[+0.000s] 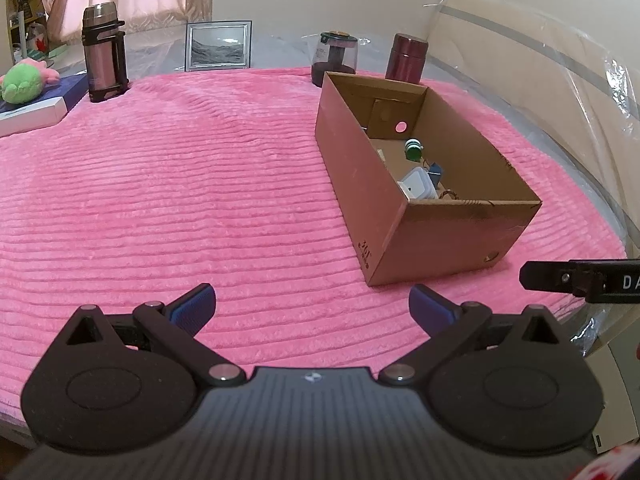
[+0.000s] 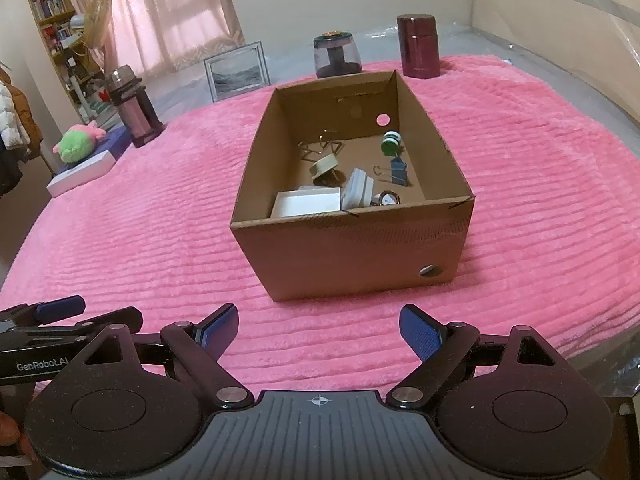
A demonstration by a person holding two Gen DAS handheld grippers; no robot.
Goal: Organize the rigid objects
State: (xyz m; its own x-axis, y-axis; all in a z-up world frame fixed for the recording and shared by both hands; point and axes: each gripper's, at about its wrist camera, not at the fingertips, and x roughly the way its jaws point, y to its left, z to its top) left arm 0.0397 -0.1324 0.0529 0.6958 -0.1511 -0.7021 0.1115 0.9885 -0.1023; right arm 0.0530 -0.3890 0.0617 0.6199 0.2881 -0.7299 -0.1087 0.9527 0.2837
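**Ana:** Both tools sit closest to the lens. What are they doing?

**Ben:** Right hand-held gripper (image 2: 316, 334) has its blue pads spread wide with nothing between them, low over the pink ribbed blanket (image 2: 160, 220). Left hand-held gripper (image 1: 312, 312) is the same: jaws apart, empty, just beside the right one.

**Ana:** And past them?

**Ben:** Straight ahead of the right tool stands an open cardboard box (image 2: 344, 248) on the blanket. Inside I can see a white lidless tray (image 2: 306, 204), a white charger-like block (image 2: 358, 190), a blue binder clip (image 2: 398, 172), a green-and-white spool (image 2: 390, 142), a beige round piece (image 2: 326, 166) and some wire clips (image 2: 320, 144) near the far wall.

**Ana:** So the small rigid things are already packed?

**Ben:** I'd judge so; no loose small item shows on the blanket. What stands outside are the bigger pieces along the far edge: a maroon flask (image 2: 418, 46), a dark jar (image 2: 338, 56), a picture frame (image 2: 238, 72) and a pink thermos (image 2: 134, 112).

**Ana:** Left to do?

**Ben:** Possibly those 4, if they count. I can't tell.
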